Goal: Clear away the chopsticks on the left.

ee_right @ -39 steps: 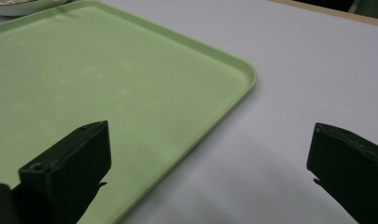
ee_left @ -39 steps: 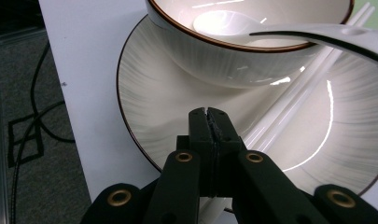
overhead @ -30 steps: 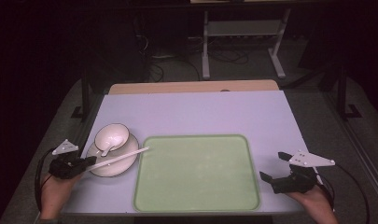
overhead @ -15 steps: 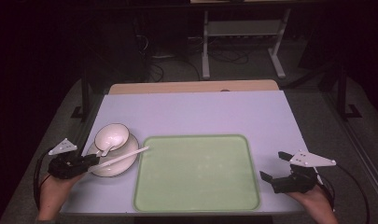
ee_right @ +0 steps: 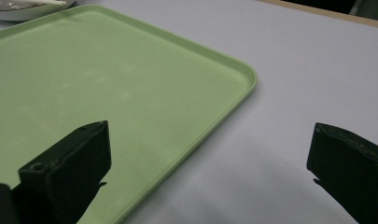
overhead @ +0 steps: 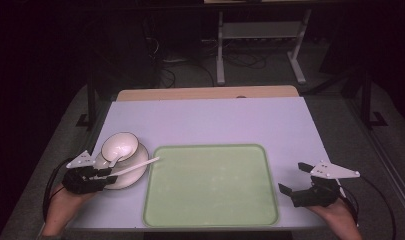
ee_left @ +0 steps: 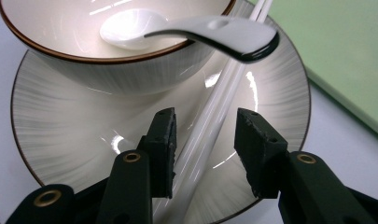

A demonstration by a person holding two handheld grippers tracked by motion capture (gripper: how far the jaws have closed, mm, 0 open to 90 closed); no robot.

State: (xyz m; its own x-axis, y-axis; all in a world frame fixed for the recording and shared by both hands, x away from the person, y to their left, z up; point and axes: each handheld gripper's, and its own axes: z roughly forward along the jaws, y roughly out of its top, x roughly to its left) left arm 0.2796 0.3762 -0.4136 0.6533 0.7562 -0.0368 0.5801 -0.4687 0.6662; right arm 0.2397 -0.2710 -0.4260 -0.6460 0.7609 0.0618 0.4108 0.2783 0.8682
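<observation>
Opening around the white chopsticks [ee_left: 210,126], left gripper [ee_left: 203,149] jaws have just been parting; pads clear of them. Chopsticks lie on the plate [ee_left: 60,135] beside the bowl [ee_left: 107,74]. Withdraw straight back, avoid nudging. Right gripper [overhead: 297,181] wide, empty, by the tray [overhead: 210,185]

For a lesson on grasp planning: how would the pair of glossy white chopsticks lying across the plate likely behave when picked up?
The glossy white chopsticks look hard and smooth, so probably stiff but slippery against the left gripper, whose jaws have just been opening around them. Thin and round, they could roll on the ribbed white plate. One end overhangs towards the pale green tray, so they may tilt if gripped off-centre.
</observation>
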